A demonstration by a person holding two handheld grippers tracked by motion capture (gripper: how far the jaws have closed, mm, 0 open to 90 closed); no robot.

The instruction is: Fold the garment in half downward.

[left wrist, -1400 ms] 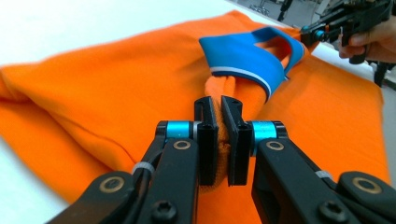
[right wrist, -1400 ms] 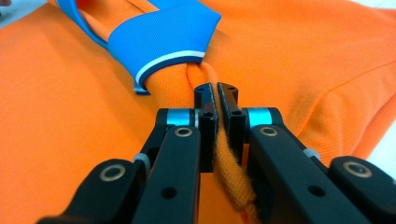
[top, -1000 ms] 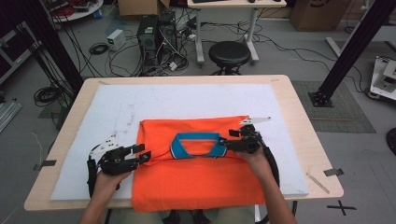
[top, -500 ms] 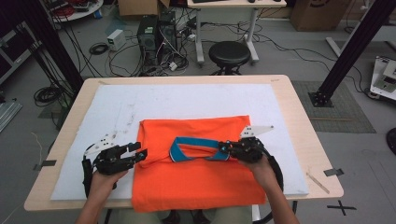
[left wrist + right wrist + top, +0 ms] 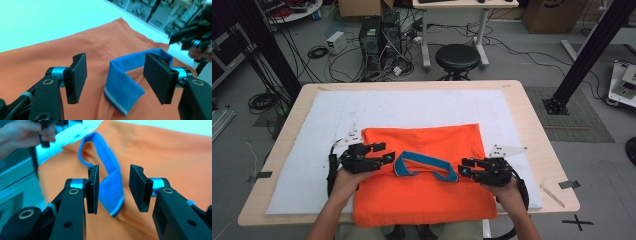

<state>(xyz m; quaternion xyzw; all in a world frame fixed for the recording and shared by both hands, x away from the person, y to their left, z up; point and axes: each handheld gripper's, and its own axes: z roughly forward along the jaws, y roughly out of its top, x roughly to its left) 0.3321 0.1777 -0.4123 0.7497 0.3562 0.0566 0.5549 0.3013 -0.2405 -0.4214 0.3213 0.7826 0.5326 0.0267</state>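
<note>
The orange shirt (image 5: 427,170) lies folded flat on the white mat (image 5: 412,107) of the worktop (image 5: 539,150), long axis near to far, its blue collar (image 5: 424,167) running left to right. The left claw (image 5: 384,152) and right claw (image 5: 464,170) — both released, jaws just opening — straddle the collar's ends, not pressing. Beyond, a stool (image 5: 457,55) and cables (image 5: 317,52) on the floor.
</note>
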